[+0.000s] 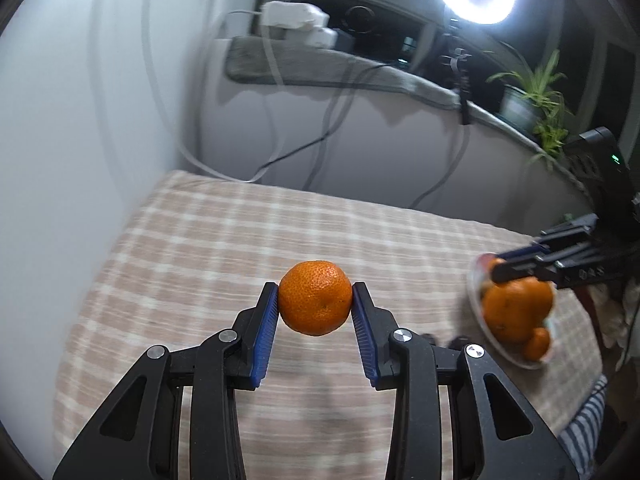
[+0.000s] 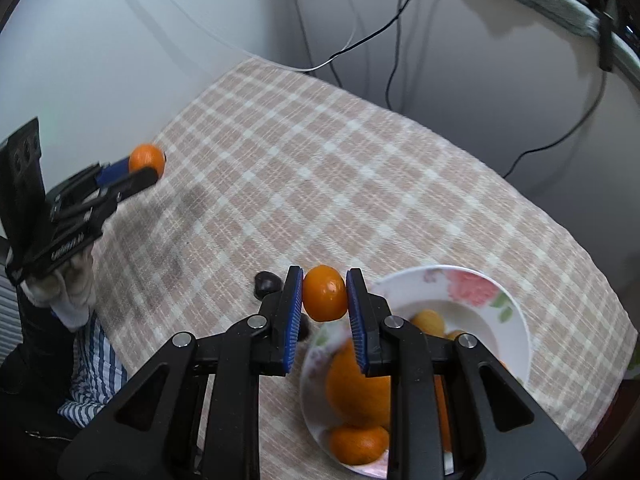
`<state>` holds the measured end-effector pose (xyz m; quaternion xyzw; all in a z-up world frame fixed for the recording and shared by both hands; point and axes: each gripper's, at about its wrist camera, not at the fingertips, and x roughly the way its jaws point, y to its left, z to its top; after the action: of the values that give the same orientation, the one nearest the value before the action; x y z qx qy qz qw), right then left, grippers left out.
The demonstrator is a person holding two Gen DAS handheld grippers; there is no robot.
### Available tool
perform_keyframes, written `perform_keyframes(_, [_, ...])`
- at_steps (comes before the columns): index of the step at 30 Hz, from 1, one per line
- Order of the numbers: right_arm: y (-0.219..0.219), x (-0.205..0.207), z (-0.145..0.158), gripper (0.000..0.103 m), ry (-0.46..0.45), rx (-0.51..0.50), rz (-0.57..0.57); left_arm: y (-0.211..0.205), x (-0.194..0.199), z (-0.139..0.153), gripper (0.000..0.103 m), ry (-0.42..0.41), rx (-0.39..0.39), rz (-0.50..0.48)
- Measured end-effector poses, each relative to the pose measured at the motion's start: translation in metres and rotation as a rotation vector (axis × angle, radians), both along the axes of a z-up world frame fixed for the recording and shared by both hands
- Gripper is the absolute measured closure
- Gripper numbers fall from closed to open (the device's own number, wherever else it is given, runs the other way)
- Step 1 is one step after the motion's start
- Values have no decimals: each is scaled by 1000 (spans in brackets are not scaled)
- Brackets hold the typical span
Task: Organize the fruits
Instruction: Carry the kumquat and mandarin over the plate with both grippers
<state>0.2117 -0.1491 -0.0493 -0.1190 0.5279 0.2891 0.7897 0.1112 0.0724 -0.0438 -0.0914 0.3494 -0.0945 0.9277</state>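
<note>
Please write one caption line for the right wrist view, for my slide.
Right gripper holds a small orange fruit above the floral plate of oranges on a checked tablecloth.

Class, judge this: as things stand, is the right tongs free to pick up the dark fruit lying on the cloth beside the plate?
Probably not yet: the right tongs are shut on a small orange, so the dark fruit must wait.

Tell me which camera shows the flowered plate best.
The right wrist view. There the flowered plate fills the lower right, rim pattern and fruit inside visible, though the right gripper hides part. The left wrist view shows it small and blurred at the right edge.
</note>
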Motion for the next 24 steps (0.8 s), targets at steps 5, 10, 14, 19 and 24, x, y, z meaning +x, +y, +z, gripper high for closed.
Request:
perform_keyframes(5, [-25,1,7,80,-19,27,-50,-31,-4,6,68,-10,-14,-66])
perform_keyframes(10, [-49,2,10,80,-36,34,-95,-61,0,9,68,-12,-17,-119])
perform_keyframes(14, [-68,4,9,80,-46,40,-131,-80,6,9,68,-7,-17,-151])
perform_keyframes(19, [-88,9,4,80,-47,48,-167,-103,19,10,68,1,-16,-183])
perform_keyframes(24, [-100,16,-4,80,-42,59,-190,-124,36,9,68,19,-21,-218])
